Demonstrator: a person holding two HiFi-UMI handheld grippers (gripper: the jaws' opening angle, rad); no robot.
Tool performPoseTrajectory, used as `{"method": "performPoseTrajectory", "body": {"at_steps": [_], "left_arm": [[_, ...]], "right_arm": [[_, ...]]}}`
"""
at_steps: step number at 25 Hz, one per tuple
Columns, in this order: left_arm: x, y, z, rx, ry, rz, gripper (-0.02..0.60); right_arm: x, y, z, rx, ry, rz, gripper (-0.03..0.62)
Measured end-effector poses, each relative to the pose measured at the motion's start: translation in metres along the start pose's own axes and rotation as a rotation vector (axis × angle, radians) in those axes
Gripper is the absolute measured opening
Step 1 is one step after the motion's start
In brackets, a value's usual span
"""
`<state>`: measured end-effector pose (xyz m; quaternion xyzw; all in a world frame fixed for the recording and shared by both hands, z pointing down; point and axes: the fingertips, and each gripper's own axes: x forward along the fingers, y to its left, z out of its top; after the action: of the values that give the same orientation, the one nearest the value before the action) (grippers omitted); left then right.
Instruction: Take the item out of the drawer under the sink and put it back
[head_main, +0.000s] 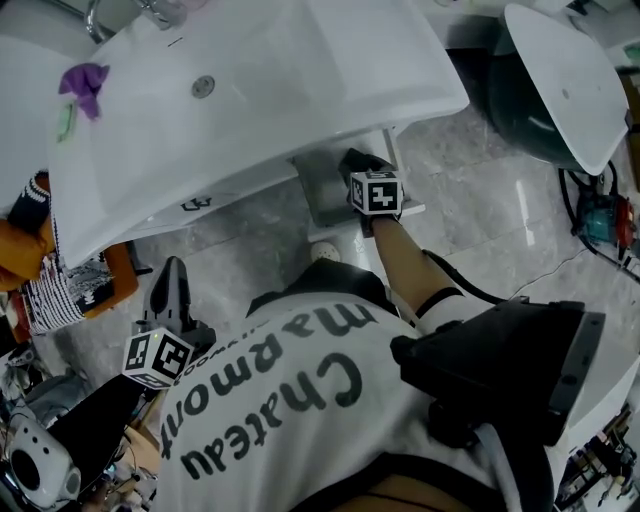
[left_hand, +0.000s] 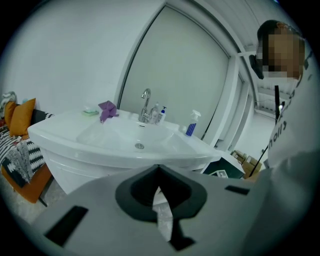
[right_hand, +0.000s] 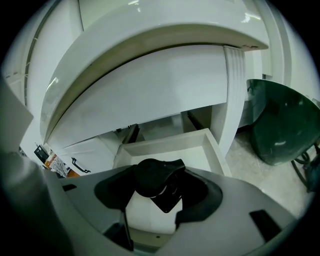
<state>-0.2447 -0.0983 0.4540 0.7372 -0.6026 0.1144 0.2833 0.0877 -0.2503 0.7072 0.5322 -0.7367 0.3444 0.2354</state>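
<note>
The white drawer (head_main: 322, 192) (right_hand: 165, 142) stands pulled out under the white sink (head_main: 250, 90) (left_hand: 125, 137). My right gripper (head_main: 358, 162) (right_hand: 160, 192) reaches down over the drawer. A black rounded item (right_hand: 152, 176) lies between its jaws, which stand wide with a gap on the item's right side; I cannot tell whether the item rests on the drawer floor. My left gripper (head_main: 172, 275) (left_hand: 160, 200) hangs low at the left, away from the drawer, jaws together and holding nothing.
A dark green round seat (head_main: 530, 115) (right_hand: 280, 125) stands right of the sink. An orange cushion and striped fabric (head_main: 40, 270) lie at the left. A purple cloth (head_main: 85, 82), a faucet (left_hand: 145, 105) and a spray bottle (left_hand: 192, 125) sit on the sink. The neighbouring cabinet front has a black handle (right_hand: 80, 165).
</note>
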Motion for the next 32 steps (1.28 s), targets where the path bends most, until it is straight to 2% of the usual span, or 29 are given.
{"method": "performPoseTrajectory", "body": {"at_steps": [6, 16, 22, 32], "left_arm": [[-0.001, -0.001, 0.003, 0.002, -0.018, -0.001, 0.009], [-0.008, 0.009, 0.014, 0.032, -0.076, 0.010, 0.009], [-0.011, 0.021, 0.001, -0.027, -0.085, 0.038, 0.009], [-0.016, 0.026, 0.004, -0.053, -0.070, 0.064, 0.009]], "right_arm": [[0.003, -0.002, 0.002, -0.037, -0.007, -0.025, 0.235], [0.011, -0.006, 0.002, -0.032, -0.025, -0.042, 0.232], [0.010, -0.010, 0.006, -0.047, -0.034, -0.073, 0.221], [0.002, -0.006, 0.021, -0.057, -0.031, -0.080, 0.216]]}}
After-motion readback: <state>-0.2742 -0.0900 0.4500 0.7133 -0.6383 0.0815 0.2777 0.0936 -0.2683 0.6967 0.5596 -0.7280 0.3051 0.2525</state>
